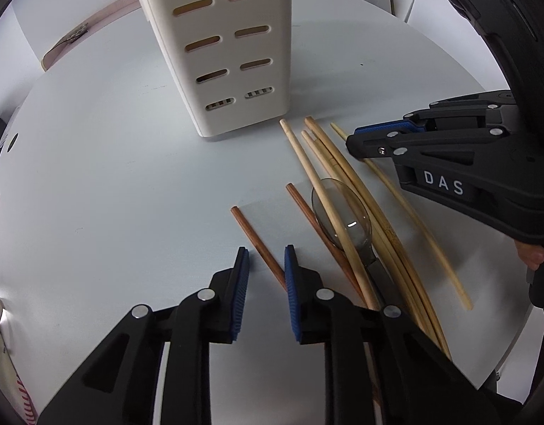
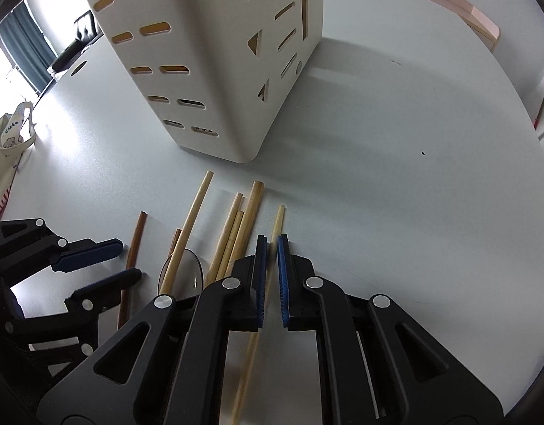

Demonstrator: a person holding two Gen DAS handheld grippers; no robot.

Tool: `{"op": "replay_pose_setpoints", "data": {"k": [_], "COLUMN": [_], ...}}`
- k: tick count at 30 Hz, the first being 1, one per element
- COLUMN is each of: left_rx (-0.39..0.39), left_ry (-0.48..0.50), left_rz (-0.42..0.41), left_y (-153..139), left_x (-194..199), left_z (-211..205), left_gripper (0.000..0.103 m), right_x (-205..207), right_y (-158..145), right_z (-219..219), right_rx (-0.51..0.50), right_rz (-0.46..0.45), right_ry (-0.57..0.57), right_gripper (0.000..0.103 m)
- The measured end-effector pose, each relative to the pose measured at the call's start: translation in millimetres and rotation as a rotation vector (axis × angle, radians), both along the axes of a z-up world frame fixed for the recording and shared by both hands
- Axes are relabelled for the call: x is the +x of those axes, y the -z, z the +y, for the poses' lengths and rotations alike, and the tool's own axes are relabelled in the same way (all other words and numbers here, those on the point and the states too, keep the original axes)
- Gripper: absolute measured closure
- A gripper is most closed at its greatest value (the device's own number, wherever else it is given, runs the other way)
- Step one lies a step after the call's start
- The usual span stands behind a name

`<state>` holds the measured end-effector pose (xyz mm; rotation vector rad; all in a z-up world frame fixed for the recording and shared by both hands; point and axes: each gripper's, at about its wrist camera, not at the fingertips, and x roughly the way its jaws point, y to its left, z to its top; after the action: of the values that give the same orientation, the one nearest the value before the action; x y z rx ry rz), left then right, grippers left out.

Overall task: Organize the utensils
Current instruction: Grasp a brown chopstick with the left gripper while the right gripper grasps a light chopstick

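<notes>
A white slotted utensil holder [image 1: 233,46] [image 2: 215,63] stands upright on the round grey table. Several pale bamboo chopsticks [image 1: 342,184] [image 2: 236,230], two brown chopsticks and a metal spoon [image 1: 346,217] [image 2: 192,272] lie in front of it. My left gripper [image 1: 266,251] [image 2: 109,262] is open, its blue pads either side of one brown chopstick [image 1: 257,244] [image 2: 133,248]. My right gripper [image 2: 272,241] [image 1: 360,138] is open, its jaws narrowly straddling the rightmost thin pale chopstick [image 2: 277,223] [image 1: 413,219], which rests on the table.
A cloth tote bag [image 2: 10,152] lies at the table's left edge. A pink wooden board [image 2: 459,10] sits at the far edge. Bare table surface [image 2: 413,177] lies to the right of the chopsticks.
</notes>
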<state>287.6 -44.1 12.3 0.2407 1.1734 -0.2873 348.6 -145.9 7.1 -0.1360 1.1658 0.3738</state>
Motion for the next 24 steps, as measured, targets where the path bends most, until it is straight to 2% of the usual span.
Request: {"op": "replay_pose_setpoints", "data": {"k": [1, 8, 13, 19, 24], "left_rx": [0.001, -0.028, -0.106, -0.184, -0.246], "left_ry": [-0.007, -0.033, -0.066, -0.116, -0.113], "left_rz": [-0.001, -0.012, -0.046, -0.166, -0.327], "left_y": [-1, -2, -7, -26, -58], "left_x": [0, 3, -2, -23, -45], "left_z": [1, 13, 40, 71, 81], "left_gripper": [0.090, 0.094, 0.098, 0.098, 0.098], "right_x": [1, -2, -14, -30, -49], "right_y": [0, 0, -13, -39, -64], "right_z": [-1, 0, -22, -36, -40], "right_rx": [0.003, 0.031, 0.094, 0.167, 0.244], "right_rz": [0.002, -0.011, -0.075, -0.213, -0.348], "right_ry": [0.000, 0.018, 0.053, 0.078, 0.067], "right_gripper": [0.098, 0.099, 0.099, 0.099, 0.099]}}
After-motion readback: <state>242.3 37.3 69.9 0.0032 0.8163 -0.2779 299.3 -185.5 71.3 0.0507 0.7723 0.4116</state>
